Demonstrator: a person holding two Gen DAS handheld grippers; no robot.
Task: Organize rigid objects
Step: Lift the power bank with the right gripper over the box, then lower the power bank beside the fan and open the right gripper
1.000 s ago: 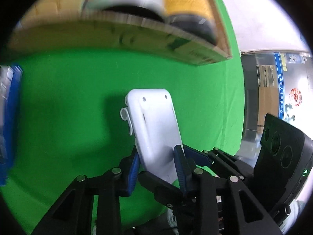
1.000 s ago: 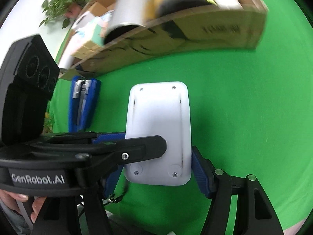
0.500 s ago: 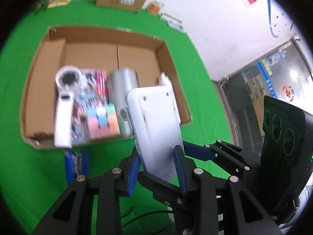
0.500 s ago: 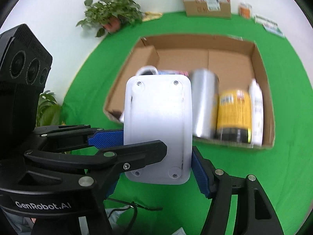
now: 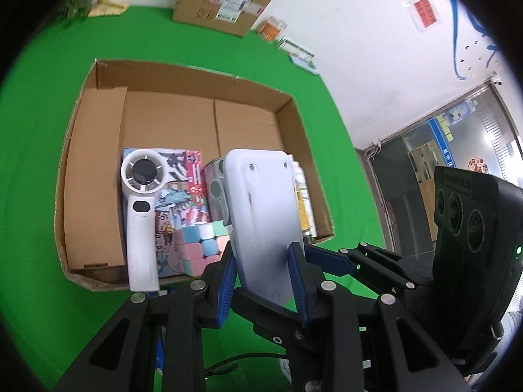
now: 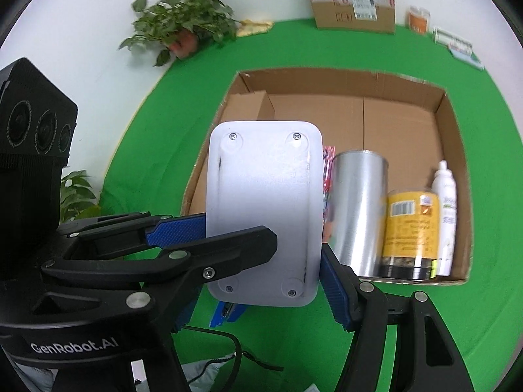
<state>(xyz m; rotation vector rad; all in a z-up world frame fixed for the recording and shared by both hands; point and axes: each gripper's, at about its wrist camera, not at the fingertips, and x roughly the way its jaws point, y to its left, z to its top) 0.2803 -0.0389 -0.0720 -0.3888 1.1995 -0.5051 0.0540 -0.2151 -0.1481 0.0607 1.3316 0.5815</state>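
- White device [image 6: 263,212], centre of frame, clamped by both claws: left gripper [image 5: 263,281] across its thin edges, right gripper [image 6: 261,251] across its width
- Cardboard box [image 6: 457,137], upper right, already holds silver can [image 6: 358,209], yellow jar [image 6: 410,232], white bottle [image 6: 446,202]
- Left: device not yet inside; blue stapler [image 6: 225,313] on green cloth [image 6: 425,326], lower centre

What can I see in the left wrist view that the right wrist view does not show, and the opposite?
Only the left wrist view shows the white handheld fan and the pastel cube in the box. Only the right wrist view shows the potted plant and the yellow-labelled jar. Both show the white device clamped by the left gripper and the right gripper, the open cardboard box and the silver can.
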